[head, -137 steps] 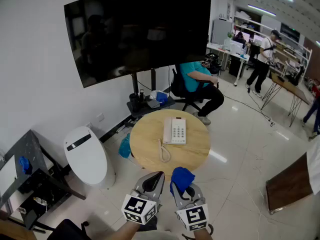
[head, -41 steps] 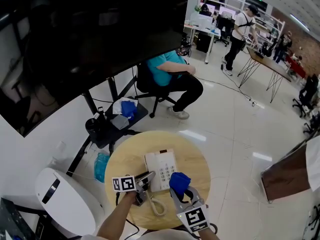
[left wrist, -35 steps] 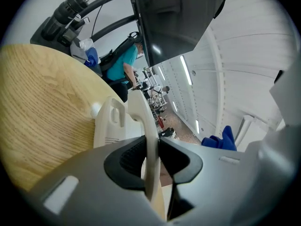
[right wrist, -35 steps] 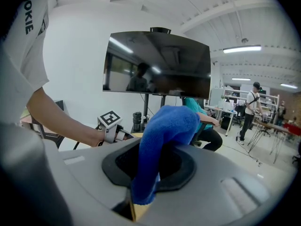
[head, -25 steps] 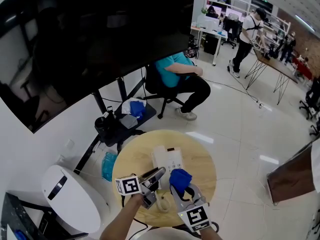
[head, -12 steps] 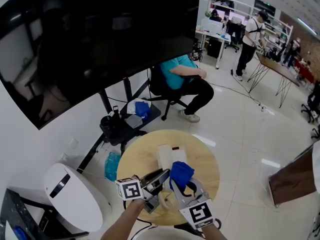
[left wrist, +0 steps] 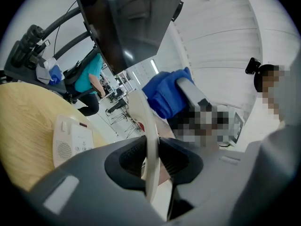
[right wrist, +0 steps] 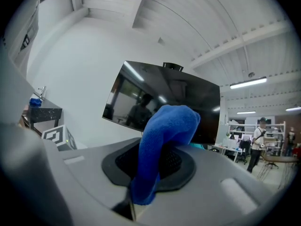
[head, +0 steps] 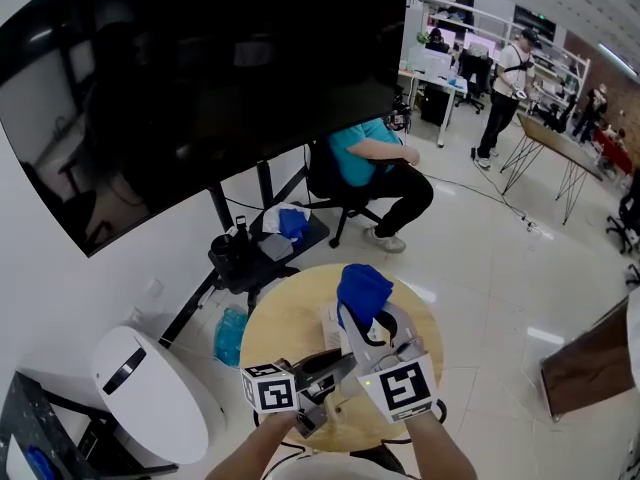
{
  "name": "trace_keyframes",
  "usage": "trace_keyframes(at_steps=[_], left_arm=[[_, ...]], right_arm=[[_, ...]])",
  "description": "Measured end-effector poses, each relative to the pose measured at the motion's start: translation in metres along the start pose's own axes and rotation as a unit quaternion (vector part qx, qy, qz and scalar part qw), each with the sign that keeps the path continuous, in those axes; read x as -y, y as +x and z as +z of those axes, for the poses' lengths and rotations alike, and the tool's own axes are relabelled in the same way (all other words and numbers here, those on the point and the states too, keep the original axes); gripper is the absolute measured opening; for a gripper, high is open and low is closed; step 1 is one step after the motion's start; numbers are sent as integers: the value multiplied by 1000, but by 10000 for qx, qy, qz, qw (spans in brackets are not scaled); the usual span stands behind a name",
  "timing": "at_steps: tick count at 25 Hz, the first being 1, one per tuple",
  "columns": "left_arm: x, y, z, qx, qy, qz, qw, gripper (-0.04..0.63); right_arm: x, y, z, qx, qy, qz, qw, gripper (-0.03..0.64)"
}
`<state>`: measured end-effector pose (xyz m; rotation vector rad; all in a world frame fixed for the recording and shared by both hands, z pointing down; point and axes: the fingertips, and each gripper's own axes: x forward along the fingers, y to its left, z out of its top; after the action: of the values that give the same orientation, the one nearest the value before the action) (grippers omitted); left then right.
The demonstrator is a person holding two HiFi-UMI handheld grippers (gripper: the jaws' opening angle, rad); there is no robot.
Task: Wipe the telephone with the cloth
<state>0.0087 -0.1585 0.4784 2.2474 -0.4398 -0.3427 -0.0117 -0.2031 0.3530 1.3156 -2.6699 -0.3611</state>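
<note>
Left gripper (head: 338, 364): jaws closed on the cream handset (left wrist: 148, 135), held clear of the base — probably so that both parts can be wiped.
Right gripper (head: 362, 313): jaws clamped on the blue cloth (head: 363, 286); a wad bulges past the tips to serve as the wiping pad.
Telephone base (left wrist: 70, 141): on the round table (head: 280, 318), below both grippers, keypad up.
</note>
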Motion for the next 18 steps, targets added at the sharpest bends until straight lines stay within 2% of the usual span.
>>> trace_keyframes(at_steps=[6, 18], left_arm=[[8, -2, 1, -25, 153, -18, 9999, 80], [-4, -18, 41, 499, -47, 55, 9987, 80]], right_arm=[[2, 11, 3, -48, -79, -8, 10000, 60], [-20, -8, -12, -126, 236, 10, 9996, 60]])
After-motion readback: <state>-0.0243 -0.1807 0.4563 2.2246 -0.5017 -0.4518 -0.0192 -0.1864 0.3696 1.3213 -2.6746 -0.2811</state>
